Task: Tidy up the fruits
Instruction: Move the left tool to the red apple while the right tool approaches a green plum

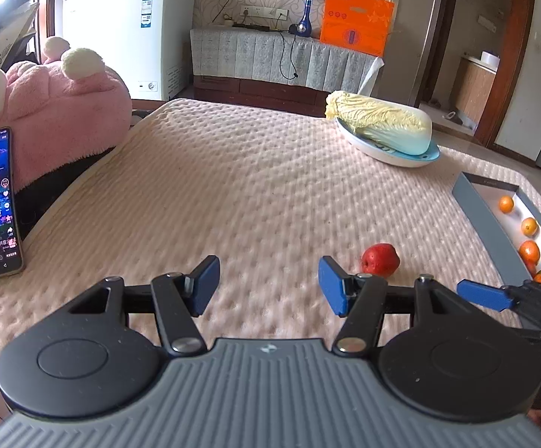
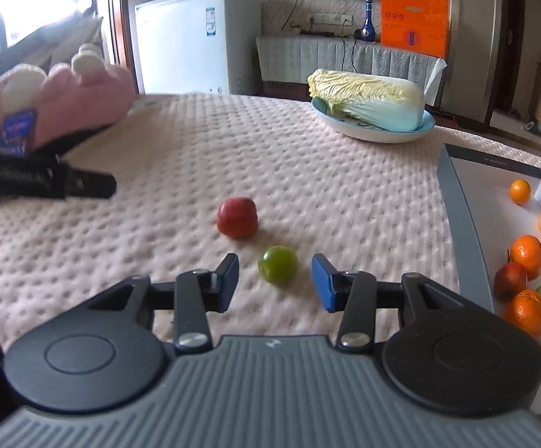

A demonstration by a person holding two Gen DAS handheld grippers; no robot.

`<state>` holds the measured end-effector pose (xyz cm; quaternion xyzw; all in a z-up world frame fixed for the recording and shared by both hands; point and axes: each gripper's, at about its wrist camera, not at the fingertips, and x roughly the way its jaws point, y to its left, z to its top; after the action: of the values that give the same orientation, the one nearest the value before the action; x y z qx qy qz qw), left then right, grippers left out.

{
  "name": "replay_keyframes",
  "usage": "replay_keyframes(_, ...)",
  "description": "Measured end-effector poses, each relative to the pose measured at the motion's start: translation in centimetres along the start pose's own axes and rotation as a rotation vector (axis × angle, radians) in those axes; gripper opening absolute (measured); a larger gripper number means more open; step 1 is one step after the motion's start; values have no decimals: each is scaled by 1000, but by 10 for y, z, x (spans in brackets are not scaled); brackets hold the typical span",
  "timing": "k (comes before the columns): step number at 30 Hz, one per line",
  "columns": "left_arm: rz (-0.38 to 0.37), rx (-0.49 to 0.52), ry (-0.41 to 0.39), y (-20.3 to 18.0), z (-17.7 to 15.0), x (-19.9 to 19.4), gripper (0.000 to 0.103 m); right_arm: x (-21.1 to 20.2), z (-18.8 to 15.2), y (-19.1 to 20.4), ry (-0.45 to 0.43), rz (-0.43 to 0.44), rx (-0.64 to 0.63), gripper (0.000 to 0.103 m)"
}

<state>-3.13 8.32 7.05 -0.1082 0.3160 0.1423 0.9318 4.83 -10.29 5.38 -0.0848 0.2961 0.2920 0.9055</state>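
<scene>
Lower centre of the right view: right tongs (image 2: 275,283) spread open around a small green fruit (image 2: 277,263) on the quilted bed (image 2: 181,142), not yet touching. Likely light, firm, prone to roll; best pinched across its middle. Beyond, red apple (image 2: 237,217). Far right, box (image 2: 461,201) holding oranges. Left tongs (image 1: 269,285) open, empty.

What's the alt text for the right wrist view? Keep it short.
The right tool is open just short of a small green fruit on a pink quilted cover, with a red apple beyond it. To the right, a white-lined box holds oranges and other fruit; farther back a napa cabbage rests in a blue dish.
</scene>
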Motion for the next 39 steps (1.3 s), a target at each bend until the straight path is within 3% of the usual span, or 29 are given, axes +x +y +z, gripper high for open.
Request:
replay_keyframes(12, 3, -7, 9, 9, 0, 2, 64, 21, 4, 9, 20, -12, 0, 46)
replay_keyframes(19, 72, -75, -10, 31, 3, 0, 64, 27, 5, 14, 25, -35, -13, 46)
replay_keyframes(22, 62, -111, 1, 39, 3, 1, 64, 28, 4, 14, 33, -40, -17, 46)
replay_keyframes(39, 86, -95, -14, 45, 3, 0, 71, 31, 4, 14, 35, -35, -12, 46)
